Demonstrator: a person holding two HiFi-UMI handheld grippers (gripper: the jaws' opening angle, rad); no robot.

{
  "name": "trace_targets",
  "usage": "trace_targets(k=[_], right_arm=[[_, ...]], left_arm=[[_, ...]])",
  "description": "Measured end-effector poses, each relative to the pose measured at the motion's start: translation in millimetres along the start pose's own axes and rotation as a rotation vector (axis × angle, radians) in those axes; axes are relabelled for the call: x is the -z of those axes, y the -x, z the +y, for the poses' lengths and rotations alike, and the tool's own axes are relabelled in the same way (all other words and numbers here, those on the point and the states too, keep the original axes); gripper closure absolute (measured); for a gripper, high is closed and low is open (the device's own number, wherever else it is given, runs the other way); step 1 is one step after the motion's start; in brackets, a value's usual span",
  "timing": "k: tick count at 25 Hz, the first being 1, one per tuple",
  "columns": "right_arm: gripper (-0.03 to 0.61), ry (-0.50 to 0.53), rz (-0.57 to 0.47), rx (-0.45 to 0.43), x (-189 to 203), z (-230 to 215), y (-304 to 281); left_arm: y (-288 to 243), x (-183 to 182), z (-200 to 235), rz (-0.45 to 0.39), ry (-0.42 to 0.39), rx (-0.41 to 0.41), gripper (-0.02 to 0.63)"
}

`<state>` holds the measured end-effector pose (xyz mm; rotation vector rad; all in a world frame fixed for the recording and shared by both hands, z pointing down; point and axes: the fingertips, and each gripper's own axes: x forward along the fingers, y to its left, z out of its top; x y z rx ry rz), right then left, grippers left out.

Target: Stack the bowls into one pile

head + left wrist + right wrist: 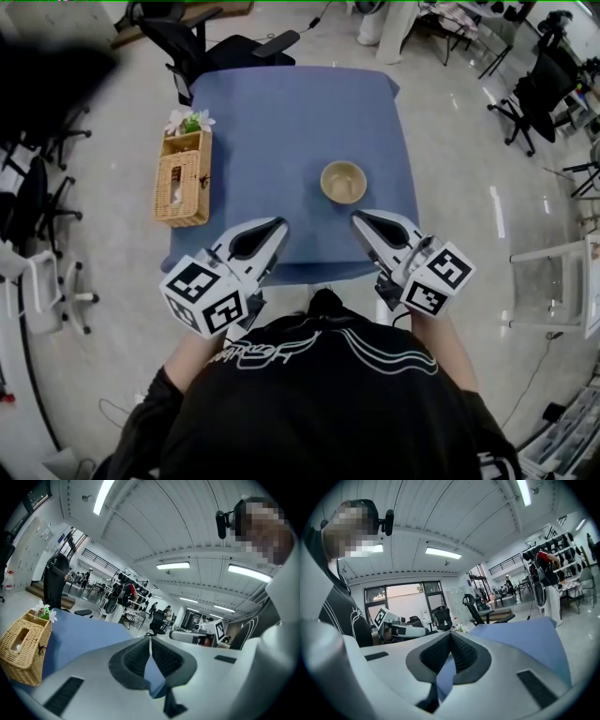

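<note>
We hold: left gripper [277, 225], jaws together, empty; right gripper [357, 218], likewise. Tan round bowl [343, 182] stands on the blue cloth-covered table [281, 112], near the right gripper's tips. Woven wicker tissue box [183, 178] at the table's left edge.

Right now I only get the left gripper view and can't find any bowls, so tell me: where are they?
Observer: Head view shows a tan bowl on the blue table, just beyond the right gripper.
Operator: Any other bowls lying apart?
Observer: None; that is the only bowl spot, and I cannot tell how many are nested.
Operator: Is the right gripper holding anything?
Observer: No; its jaws are together with nothing between them.
</note>
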<state>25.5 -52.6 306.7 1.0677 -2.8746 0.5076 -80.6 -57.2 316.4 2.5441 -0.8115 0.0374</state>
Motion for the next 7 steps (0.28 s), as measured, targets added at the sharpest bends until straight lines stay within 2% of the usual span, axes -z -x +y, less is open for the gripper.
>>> trace_targets(k=[7], right_arm=[[0.552, -0.011, 0.012, 0.012, 6.5, -1.8, 6.9]], left_arm=[[-3.1, 5.0, -4.9, 0.011, -0.012, 0.006, 0.58]])
